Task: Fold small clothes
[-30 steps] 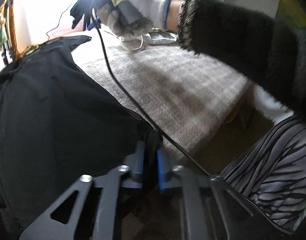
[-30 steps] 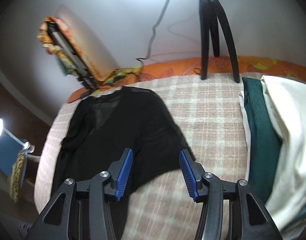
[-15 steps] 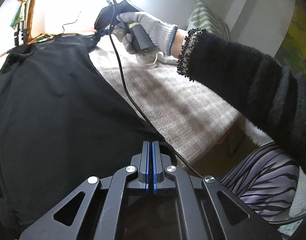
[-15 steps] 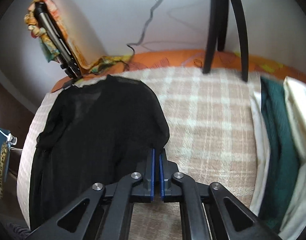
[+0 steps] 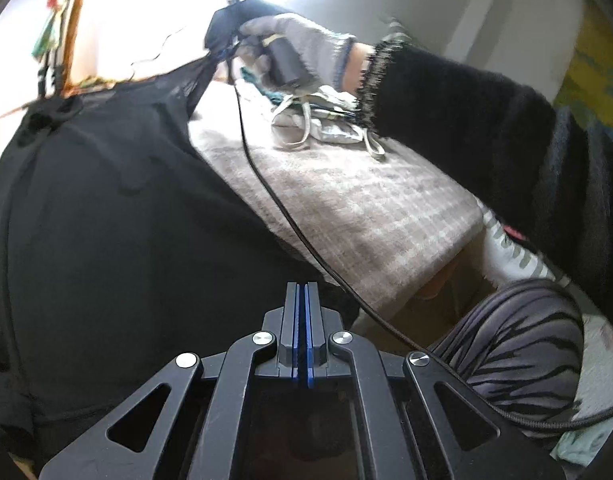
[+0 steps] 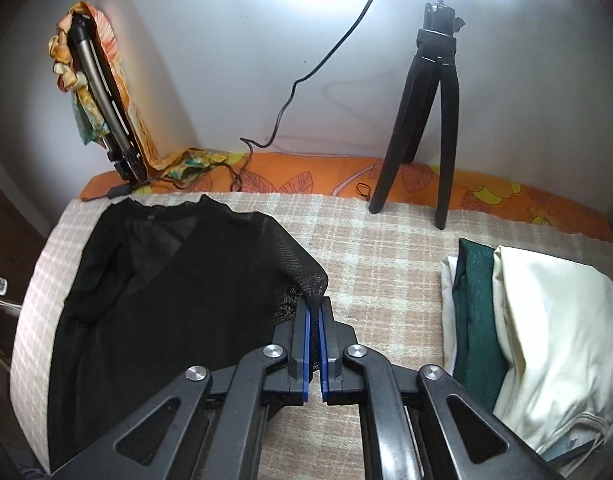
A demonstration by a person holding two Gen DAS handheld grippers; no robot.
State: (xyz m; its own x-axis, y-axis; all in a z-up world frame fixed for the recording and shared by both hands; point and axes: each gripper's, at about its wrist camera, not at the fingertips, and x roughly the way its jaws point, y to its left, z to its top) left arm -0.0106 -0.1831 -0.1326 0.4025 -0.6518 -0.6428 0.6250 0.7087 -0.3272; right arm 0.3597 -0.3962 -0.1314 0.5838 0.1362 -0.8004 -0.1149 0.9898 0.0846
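A sheer black garment (image 6: 166, 280) lies spread on the plaid blanket (image 6: 386, 272). My right gripper (image 6: 314, 312) is shut on its right corner, and the mesh rises off the blanket into the jaws. In the left wrist view the same garment (image 5: 106, 220) fills the left side. My left gripper (image 5: 305, 292) is shut on its near edge, with dark cloth bunched at the tips. Far up in that view a gloved hand (image 5: 302, 44) holds the right gripper (image 5: 224, 54), which pulls the far corner up taut.
A black tripod (image 6: 426, 100) stands at the back of the bed on an orange sheet (image 6: 306, 176). A folded stack of green and cream cloth (image 6: 526, 320) lies at the right. A cable (image 5: 274, 200) trails across the blanket. A striped trouser leg (image 5: 518, 344) is beside the bed.
Both grippers closed on the black garment, the right from wide open. The right one then rose, lifting its corner off the blanket. The left shifted a little along the near edge.
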